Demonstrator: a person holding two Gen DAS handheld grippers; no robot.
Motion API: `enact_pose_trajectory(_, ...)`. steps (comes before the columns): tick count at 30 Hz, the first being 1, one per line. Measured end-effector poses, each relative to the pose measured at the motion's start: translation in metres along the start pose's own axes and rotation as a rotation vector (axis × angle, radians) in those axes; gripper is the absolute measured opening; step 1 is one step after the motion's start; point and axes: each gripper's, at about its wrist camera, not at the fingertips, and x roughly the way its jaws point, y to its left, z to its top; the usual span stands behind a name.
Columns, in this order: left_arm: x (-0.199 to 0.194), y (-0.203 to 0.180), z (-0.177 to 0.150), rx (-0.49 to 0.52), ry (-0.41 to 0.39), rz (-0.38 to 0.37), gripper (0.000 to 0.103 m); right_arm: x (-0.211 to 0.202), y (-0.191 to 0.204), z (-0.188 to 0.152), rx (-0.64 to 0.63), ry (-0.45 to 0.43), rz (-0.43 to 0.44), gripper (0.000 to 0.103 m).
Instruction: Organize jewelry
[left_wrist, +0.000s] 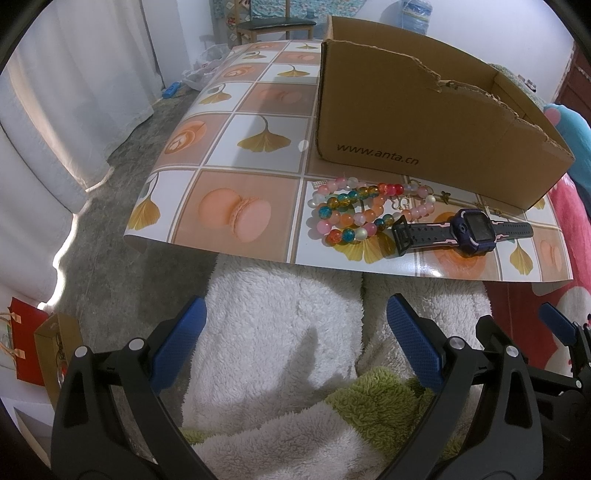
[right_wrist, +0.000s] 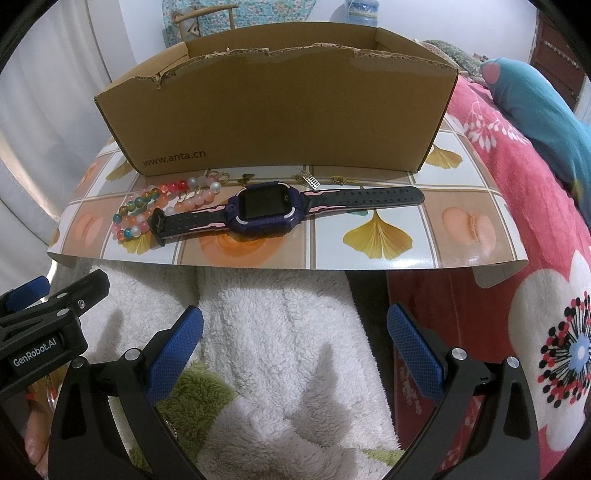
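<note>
- The left gripper and the right gripper are hovering released and empty over a white fleece.
- The watch is lying flat on the patterned mat, its buckle end touching the bead bracelets.
- Both are sitting just before the cardboard box.

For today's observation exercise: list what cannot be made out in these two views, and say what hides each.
- Inside of the cardboard box: both views, hidden by its near wall.
- Small gold pieces at the box's foot: both views, too small to identify.
- Watch screen: dark, no reading.
- Beaded bracelets: overlapping, count unclear.
- Right tongs: left view, cut off by the edge.
</note>
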Motion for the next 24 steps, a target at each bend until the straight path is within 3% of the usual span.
enact_pose_trajectory(24,0.0015,0.0054,0.0025,-0.004,0.001,-0.015,0.095,0.0005,-0.0062,0.0005,0.023,0.001,-0.021,0.097)
